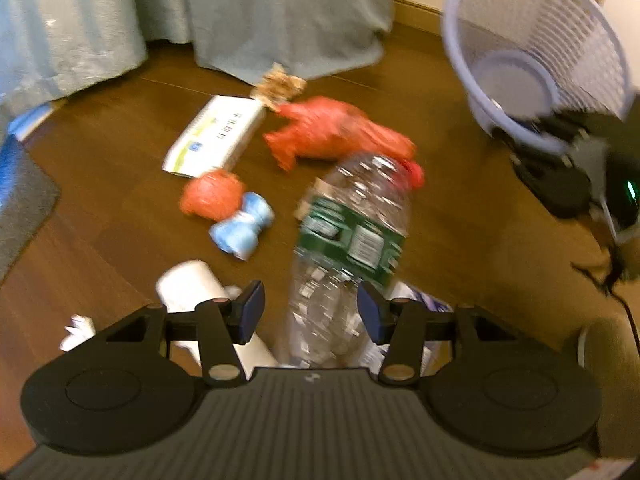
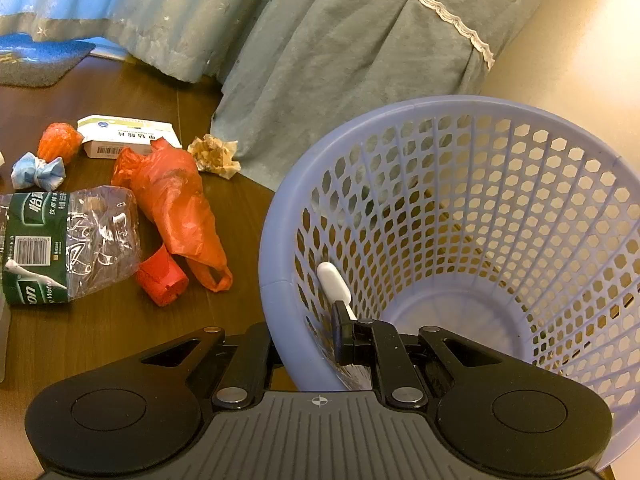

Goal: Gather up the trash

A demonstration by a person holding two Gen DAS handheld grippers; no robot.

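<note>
The left claw point(image 1: 311, 312) is spread, with the bottle point(image 1: 348, 248) lying on the floor point(image 1: 100, 208) between its fingers, pads not touching it. The right claw point(image 2: 316, 340) is pinched on the basket point(image 2: 460, 216) rim, tilting it beside the orange bag point(image 2: 176, 196).

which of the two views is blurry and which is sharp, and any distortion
Left wrist view: motion-smeared, the plastic bottle and basket soft-edged. Right wrist view: sharp, the bottle's label and the basket's mesh holes crisp. Both: fisheye bending, dark corners, warm light on the wall at right.
</note>
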